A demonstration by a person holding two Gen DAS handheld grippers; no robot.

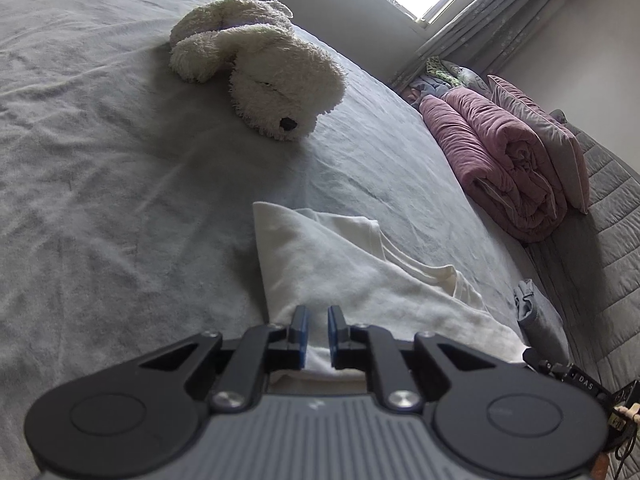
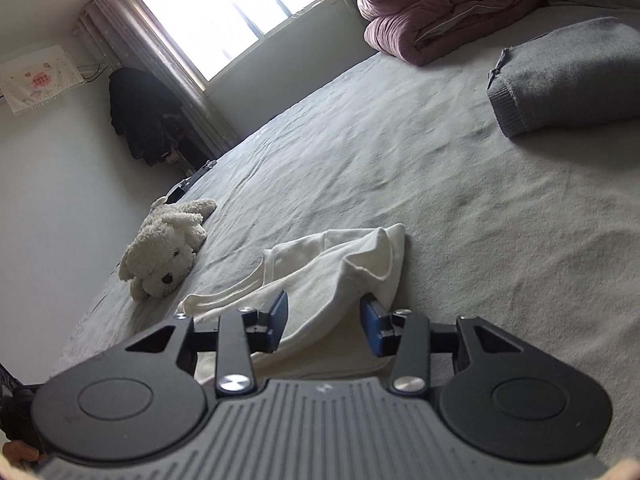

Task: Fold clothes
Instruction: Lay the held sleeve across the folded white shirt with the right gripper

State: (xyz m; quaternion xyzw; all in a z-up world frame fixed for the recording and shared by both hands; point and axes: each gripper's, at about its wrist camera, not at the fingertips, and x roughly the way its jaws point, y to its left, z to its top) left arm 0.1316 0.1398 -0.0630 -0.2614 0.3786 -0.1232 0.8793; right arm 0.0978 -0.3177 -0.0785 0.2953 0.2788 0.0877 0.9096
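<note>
A white T-shirt [image 1: 340, 264] lies partly folded on the grey bed sheet [image 1: 100, 200]. My left gripper [image 1: 318, 318] sits low over the shirt's near edge with its blue pads narrowly apart; white cloth shows between them, so it looks pinched on the shirt. In the right wrist view the same shirt [image 2: 328, 268] lies bunched with a raised fold. My right gripper [image 2: 324, 312] is open wide, its pads on either side of the shirt's near part, with cloth between them ungripped.
A white plush dog [image 1: 256, 68] lies on the bed beyond the shirt; it also shows at left in the right wrist view [image 2: 164, 252]. A folded grey sweater [image 2: 568, 76], a rolled pink quilt [image 1: 500, 168] and pillows [image 1: 540, 128] sit near the headboard.
</note>
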